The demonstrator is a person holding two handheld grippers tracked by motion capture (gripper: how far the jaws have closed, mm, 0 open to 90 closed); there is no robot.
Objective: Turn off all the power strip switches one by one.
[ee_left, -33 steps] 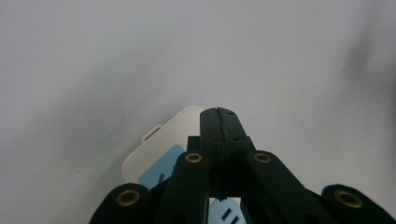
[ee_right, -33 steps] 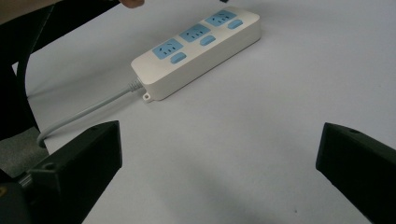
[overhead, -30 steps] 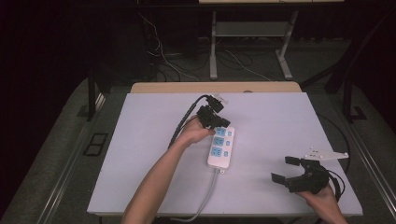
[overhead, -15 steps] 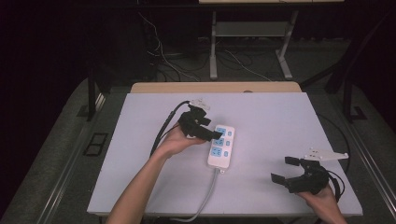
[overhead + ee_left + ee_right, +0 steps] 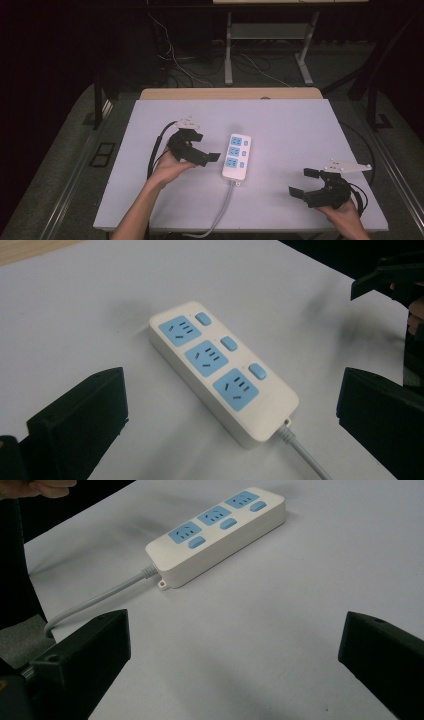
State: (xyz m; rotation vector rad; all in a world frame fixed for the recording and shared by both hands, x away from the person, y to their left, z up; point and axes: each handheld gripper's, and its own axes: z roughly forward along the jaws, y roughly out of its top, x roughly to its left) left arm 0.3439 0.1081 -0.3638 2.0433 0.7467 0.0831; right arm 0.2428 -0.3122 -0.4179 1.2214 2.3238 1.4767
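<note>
- power strip (image 5: 237, 156) lies flat near the middle of the white table (image 5: 300, 130), its grey cord (image 5: 220, 210) running off toward the near edge
- left gripper (image 5: 212, 157) sits just left of the strip, not touching it. its jaws have just been opening and stand wide, nothing between them
- right gripper (image 5: 304, 182) rests well apart at the near right corner, jaws wide and empty

We see a white rectangular tabletop (image 5: 300, 130) with a light wooden strip (image 5: 230, 93) along its far edge. Behind it stands a grey metal frame (image 5: 265, 35) on two legs, with loose dark cables (image 5: 185, 65) on the grey carpeted floor (image 5: 65, 150). A black floor socket plate (image 5: 101, 154) sits left of the table.
</note>
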